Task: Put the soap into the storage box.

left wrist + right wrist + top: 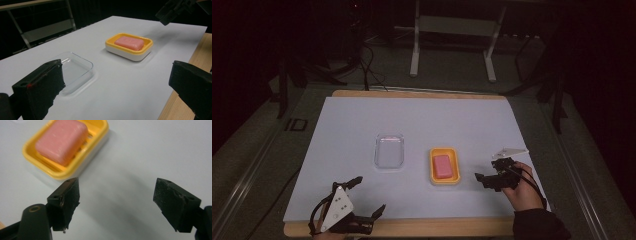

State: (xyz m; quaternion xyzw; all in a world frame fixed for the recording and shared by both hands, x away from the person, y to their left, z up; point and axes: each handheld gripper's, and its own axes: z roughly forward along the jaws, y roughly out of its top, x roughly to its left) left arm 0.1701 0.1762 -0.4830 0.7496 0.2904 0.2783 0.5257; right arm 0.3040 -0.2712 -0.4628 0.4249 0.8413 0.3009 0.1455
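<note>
Two grippers sit spread wide in the high view, left gripper (pixel 368 196) at the near edge, right gripper (pixel 488 171) just right of the yellow soap dish (pixel 444 166) holding pink soap (pixel 442 166). Left gripper view puts the dish well ahead, between the jaws, clear lid (pixel 72 68) by the left jaw. Right gripper view has the soap up-left, outside the gap.

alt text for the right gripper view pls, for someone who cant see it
A pink bar of soap sits in a yellow soap dish at upper left on a pale sheet. The right tool points down beside the dish, its two black jaws wide apart with nothing between them.
</note>
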